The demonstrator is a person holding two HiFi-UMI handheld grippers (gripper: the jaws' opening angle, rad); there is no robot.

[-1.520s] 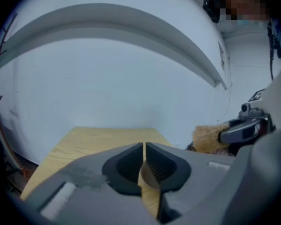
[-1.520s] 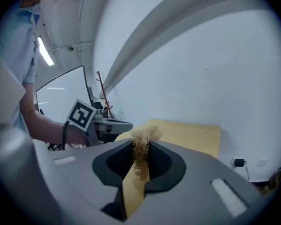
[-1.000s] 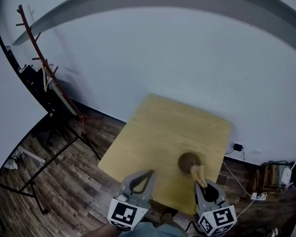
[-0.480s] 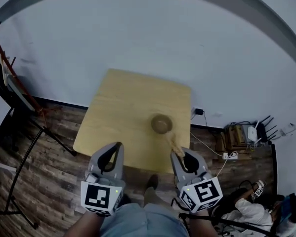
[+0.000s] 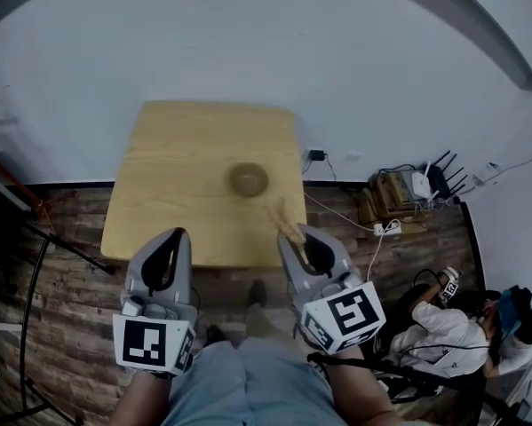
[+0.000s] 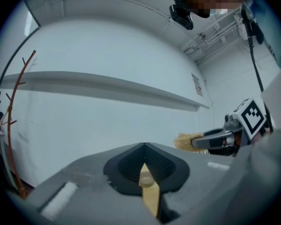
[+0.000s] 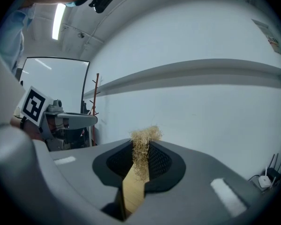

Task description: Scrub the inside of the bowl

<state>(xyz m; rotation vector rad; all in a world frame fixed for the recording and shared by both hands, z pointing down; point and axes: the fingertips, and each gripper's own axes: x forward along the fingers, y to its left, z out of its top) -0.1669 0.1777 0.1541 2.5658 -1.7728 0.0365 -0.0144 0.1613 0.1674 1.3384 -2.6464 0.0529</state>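
1. preparing to scrub, as i judge it: both grippers hang short of the table (image 5: 159, 158)'s near edge, and nothing touches the bowl (image 5: 248, 179) yet.
2. the right gripper (image 5: 288, 234) pinches a tan fibre scrubber (image 7: 142, 149) that pokes past its tips; the left gripper (image 5: 178, 232) has its jaws pressed together on nothing.
3. the next move calls for carrying the fibre scrubber forward and down into the bowl, with the left gripper perhaps steadying the rim.
4. the bowl looks small, round and brownish, upright on the table's right half; its inside is too small to read.

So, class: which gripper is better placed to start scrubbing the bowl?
Right. The right gripper clamps the fibrous scrubber, its tip nearest the bowl; the left gripper is shut, empty and farther away.
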